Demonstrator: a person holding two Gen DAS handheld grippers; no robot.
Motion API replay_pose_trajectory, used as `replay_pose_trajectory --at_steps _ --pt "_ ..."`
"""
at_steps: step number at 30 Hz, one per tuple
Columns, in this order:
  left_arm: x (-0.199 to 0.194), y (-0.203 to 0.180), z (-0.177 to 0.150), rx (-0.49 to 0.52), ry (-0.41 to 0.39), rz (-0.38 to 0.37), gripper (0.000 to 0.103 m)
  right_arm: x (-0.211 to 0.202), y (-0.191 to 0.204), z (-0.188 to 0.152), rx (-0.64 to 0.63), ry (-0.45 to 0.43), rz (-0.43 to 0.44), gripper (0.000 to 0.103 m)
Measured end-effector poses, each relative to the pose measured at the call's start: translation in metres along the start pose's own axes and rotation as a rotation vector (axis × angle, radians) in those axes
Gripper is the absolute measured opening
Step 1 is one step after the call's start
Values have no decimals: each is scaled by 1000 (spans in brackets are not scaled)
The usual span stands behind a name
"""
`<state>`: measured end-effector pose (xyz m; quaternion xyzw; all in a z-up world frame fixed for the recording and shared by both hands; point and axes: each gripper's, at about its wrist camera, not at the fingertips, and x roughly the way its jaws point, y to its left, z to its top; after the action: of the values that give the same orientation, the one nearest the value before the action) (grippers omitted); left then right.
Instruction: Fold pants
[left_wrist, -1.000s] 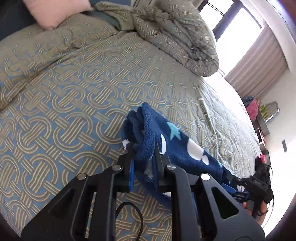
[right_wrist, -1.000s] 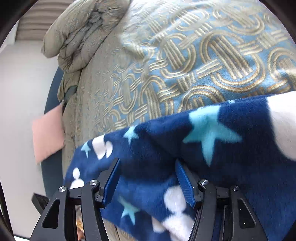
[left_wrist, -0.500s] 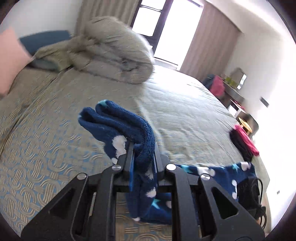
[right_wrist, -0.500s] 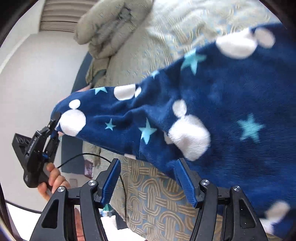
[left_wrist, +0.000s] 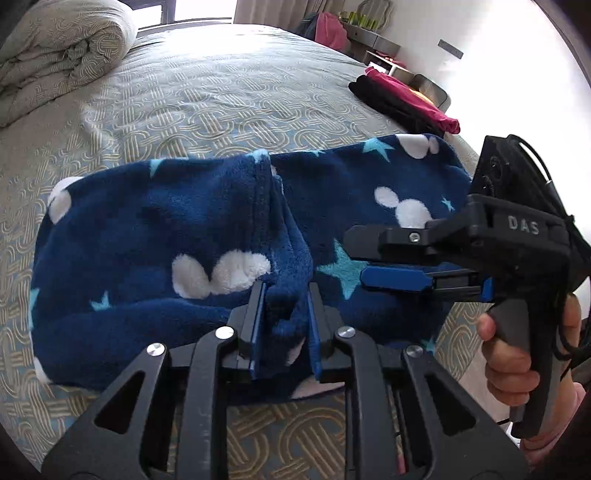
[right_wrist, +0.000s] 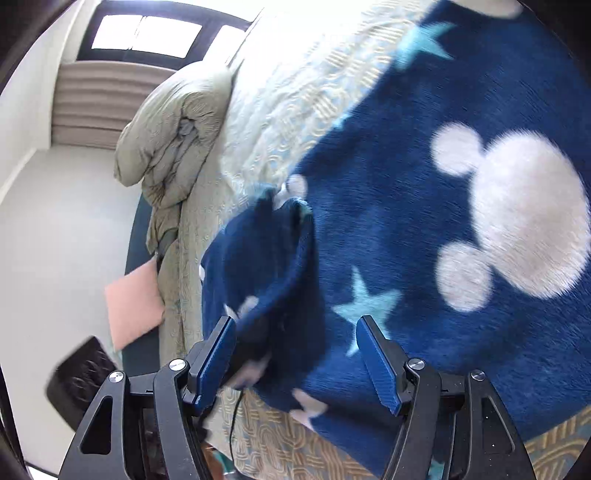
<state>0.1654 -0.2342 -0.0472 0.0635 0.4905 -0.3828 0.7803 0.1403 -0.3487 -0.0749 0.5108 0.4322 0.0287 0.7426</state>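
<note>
A big bed (left_wrist: 229, 96) with a swirly cover fills the room. The blue pants (left_wrist: 155, 236) with stars lie on the bed, one end folded over the middle. The left gripper (left_wrist: 284, 314) pinches that folded edge tight. The right gripper (right_wrist: 295, 354) sits beside the pants with its fingers wide apart, holding nothing. I think the fold is half done. Next, let go and smooth it.

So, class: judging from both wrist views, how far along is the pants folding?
Done: the pants lie doubled on the bed, one hem edge across the middle. In hand: the left gripper pinches a bunched fold; the right gripper is open over the fabric. Left: release, flatten, perhaps fold again.
</note>
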Motion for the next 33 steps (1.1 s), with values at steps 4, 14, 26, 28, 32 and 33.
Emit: replay_pose_trajectory --at_steps 4,14,26,28,32,33 --pt "-59 -4 3 26 -140 -30 48 4 -4 -4 -26 29 -1 69" --pt "-101 112 -40 -240 -151 235 63 47 10 12 -62 160 59 73" --pt "-68 133 -64 -244 -68 274 70 44 95 16 -334 65 -7 14" --pt "-68 134 -63 -242 -64 268 70 27 107 13 -380 30 -1 14" --pt "-68 134 -61 -254 -70 229 70 19 81 28 -402 27 -117 22" --pt "-67 134 -61 -257 -66 223 70 27 66 33 -404 70 -164 31"
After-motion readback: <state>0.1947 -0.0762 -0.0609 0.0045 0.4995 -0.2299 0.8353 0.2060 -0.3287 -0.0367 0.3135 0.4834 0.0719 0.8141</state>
